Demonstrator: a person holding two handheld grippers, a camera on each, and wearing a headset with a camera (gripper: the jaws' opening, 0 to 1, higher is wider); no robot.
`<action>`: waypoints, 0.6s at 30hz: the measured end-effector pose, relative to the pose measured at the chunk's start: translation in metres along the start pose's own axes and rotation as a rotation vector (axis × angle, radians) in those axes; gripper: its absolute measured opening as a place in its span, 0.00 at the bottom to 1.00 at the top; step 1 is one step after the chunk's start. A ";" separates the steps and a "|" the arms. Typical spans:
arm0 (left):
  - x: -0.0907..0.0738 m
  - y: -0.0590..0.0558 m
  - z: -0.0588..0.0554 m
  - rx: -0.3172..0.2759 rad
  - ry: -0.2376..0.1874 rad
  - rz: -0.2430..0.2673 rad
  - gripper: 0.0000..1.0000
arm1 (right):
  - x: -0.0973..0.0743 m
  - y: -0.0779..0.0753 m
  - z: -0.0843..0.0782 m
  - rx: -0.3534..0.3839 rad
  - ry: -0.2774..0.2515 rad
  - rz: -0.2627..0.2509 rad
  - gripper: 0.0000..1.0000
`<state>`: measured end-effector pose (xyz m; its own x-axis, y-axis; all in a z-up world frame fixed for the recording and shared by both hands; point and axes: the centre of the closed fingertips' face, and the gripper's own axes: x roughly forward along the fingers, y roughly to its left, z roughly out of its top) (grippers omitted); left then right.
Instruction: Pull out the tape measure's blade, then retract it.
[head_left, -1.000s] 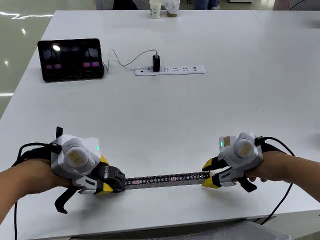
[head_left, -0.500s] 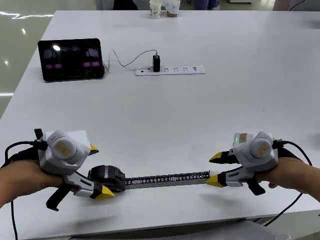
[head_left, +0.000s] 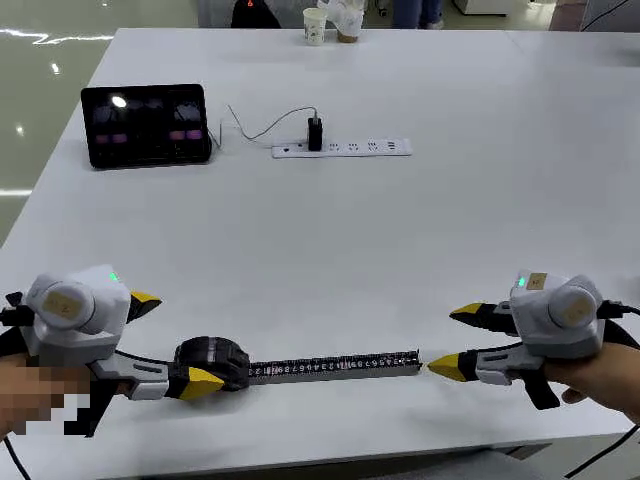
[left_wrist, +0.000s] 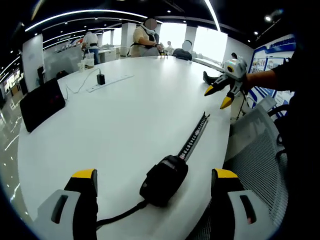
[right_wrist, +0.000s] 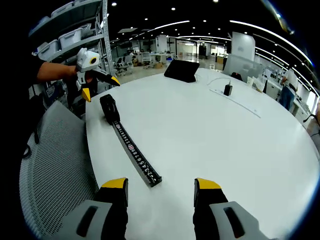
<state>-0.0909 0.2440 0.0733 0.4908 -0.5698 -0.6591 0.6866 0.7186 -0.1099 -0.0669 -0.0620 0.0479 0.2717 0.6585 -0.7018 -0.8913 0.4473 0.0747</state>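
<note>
Down at the near edge of the white table (head_left: 420, 220) lies the tape measure (head_left: 212, 362), black case flat on the surface, and look at that blade (head_left: 335, 364): it's out, stretched straight along the tabletop to the right, numbers facing up. Over to the left gripper (head_left: 175, 340), and its jaws are spread wide with nothing in them! Its own view puts the case right between the two jaws, clear of both, with a thin black strap (left_wrist: 120, 215) trailing from the case back toward the gripper. Now the right gripper (head_left: 454, 339): jaws apart as well, empty too. The blade's end sits just ahead of them, nearer the jaw on the left of the right gripper view, and it does not look to be touching either one. Across the table, well apart from all this, a dark tablet (head_left: 146, 123) stands near a white power strip (head_left: 342, 147) with a black charger (head_left: 314, 131) plugged in, and a paper cup (head_left: 314, 26) sits at the far edge.
</note>
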 end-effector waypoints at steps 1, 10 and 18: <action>-0.001 0.000 -0.001 -0.003 -0.001 0.002 0.92 | 0.000 0.001 -0.002 0.005 0.003 0.001 0.54; -0.011 0.003 -0.013 -0.056 -0.029 0.042 0.99 | -0.015 0.000 -0.018 -0.001 -0.009 -0.061 0.64; -0.016 0.003 -0.025 -0.087 -0.065 0.070 0.99 | -0.029 -0.006 -0.036 0.032 -0.023 -0.117 0.75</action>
<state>-0.1106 0.2654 0.0648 0.5718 -0.5393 -0.6183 0.6016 0.7880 -0.1310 -0.0826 -0.1058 0.0420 0.3819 0.6144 -0.6904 -0.8409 0.5409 0.0162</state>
